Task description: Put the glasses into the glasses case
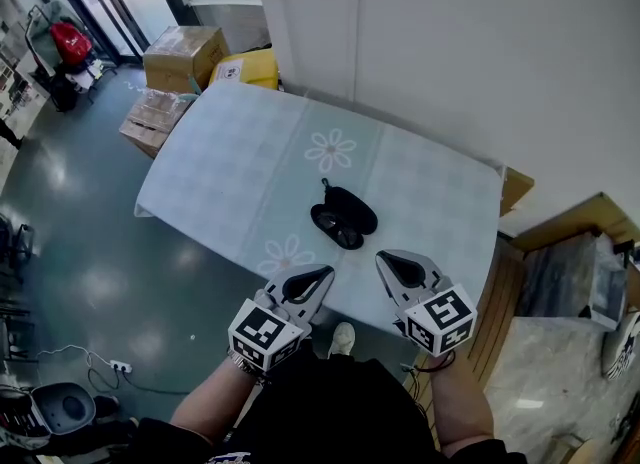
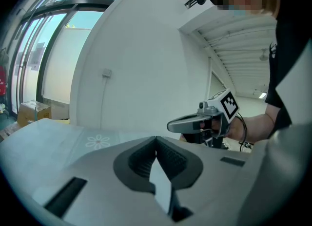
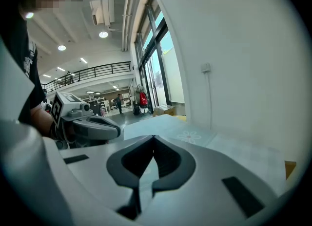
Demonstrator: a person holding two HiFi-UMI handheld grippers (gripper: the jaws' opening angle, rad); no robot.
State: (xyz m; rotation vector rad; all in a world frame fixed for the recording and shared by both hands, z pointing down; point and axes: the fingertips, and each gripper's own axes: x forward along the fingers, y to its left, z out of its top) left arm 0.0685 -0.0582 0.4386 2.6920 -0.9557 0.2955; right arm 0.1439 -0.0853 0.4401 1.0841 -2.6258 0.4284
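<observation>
Grey floor, cardboard boxes point(image 1: 180, 57) at 10 o'clock of the blue flowered table point(image 1: 230, 172). Left gripper point(image 1: 322, 274) – jaws pressed together, empty – sits at 7 o'clock of the black glasses case point(image 1: 343, 220), which lies mid-table; glasses can't be made out. Right gripper point(image 1: 386, 256) at 5 o'clock – jaws together, empty.

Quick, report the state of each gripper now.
Left gripper: closed, jaws tip to tip, holding nothing.
Right gripper: closed, jaws tip to tip, holding nothing.
</observation>
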